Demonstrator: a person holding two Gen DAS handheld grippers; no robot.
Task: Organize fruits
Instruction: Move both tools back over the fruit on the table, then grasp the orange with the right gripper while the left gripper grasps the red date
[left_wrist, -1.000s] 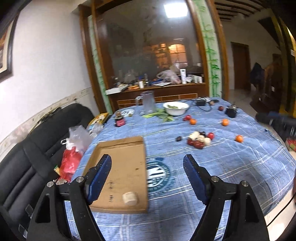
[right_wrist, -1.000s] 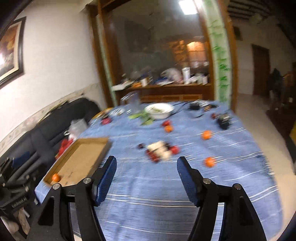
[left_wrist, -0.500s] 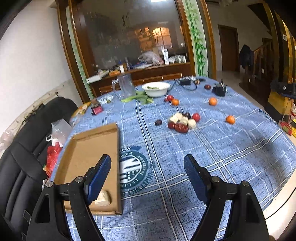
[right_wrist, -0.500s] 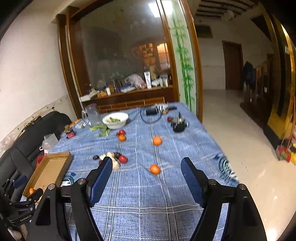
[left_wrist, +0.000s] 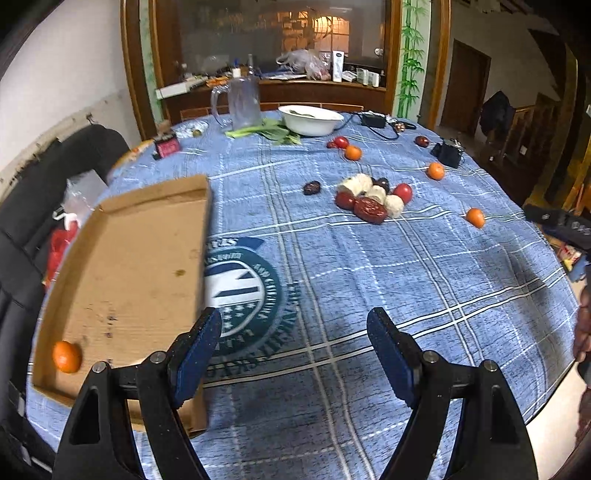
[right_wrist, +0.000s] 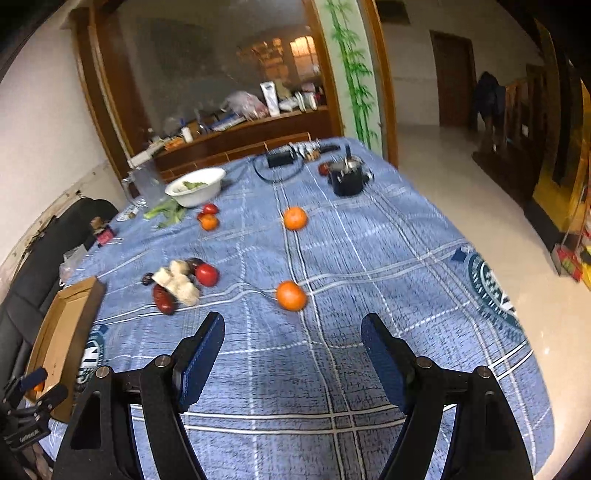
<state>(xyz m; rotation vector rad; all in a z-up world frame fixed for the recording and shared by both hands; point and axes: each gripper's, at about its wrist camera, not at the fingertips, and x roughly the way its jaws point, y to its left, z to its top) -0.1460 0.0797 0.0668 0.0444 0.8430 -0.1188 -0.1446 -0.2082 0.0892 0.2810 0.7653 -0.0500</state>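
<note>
A shallow cardboard tray (left_wrist: 140, 258) lies at the table's left, with one orange (left_wrist: 66, 356) in its near left corner. A cluster of red, dark and pale fruits (left_wrist: 373, 197) sits mid-table, also in the right wrist view (right_wrist: 181, 280). Loose oranges lie around it (left_wrist: 475, 217) (left_wrist: 436, 170) (left_wrist: 352, 152). My left gripper (left_wrist: 293, 350) is open and empty, over the cloth by the tray's near right edge. My right gripper (right_wrist: 291, 354) is open and empty, just short of the nearest orange (right_wrist: 291, 294). Another orange (right_wrist: 294, 218) lies farther back.
A white bowl (left_wrist: 310, 119), greens, a clear jug (left_wrist: 242, 101), a black charger with cable (left_wrist: 373, 120) and a small black pot (right_wrist: 347, 177) stand at the table's far side. A black sofa with bags (left_wrist: 44, 192) is left of the table. The left gripper shows at the right view's lower left (right_wrist: 26, 410).
The left view has shifted left and closer, so the tray's orange shows. The right gripper has moved forward toward the nearest orange, which looks much larger. Both stayed open.
</note>
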